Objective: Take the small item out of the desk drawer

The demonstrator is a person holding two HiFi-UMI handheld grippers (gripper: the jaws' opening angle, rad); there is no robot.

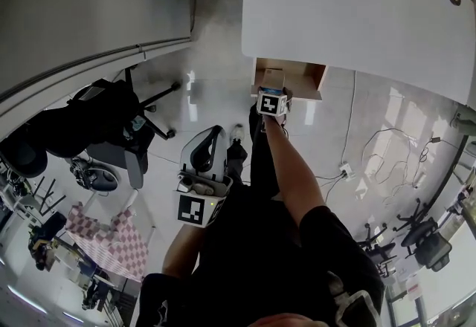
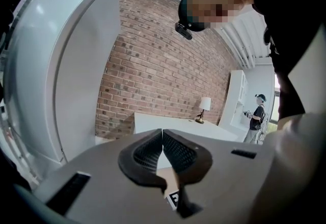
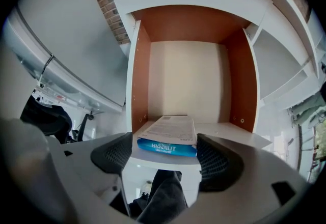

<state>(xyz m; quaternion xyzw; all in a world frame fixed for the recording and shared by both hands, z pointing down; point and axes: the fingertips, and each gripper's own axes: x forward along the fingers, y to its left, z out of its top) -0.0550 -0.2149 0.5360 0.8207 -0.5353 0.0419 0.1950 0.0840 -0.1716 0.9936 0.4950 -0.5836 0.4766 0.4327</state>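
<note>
The desk drawer (image 1: 294,79) stands pulled out from under the white desk (image 1: 357,13). In the right gripper view its brown side walls (image 3: 141,80) and pale bottom show. A small blue-and-white box (image 3: 170,135) lies at the drawer's near end. My right gripper (image 3: 165,157) points down over it, open wide, with the box between the pads and no pad pressing on it. In the head view the right gripper (image 1: 272,104) hangs at the drawer's front edge, with the blue box (image 1: 271,90) just beyond it. My left gripper (image 1: 201,195) is held close to my body, shut and empty (image 2: 163,139).
Black office chairs (image 1: 111,132) stand on the glossy floor to the left, and a checkered cloth (image 1: 111,240) lies near them. Cables and a power strip (image 1: 346,168) lie on the floor to the right. A person (image 2: 257,116) stands far off beside a lamp (image 2: 205,106) on a white desk.
</note>
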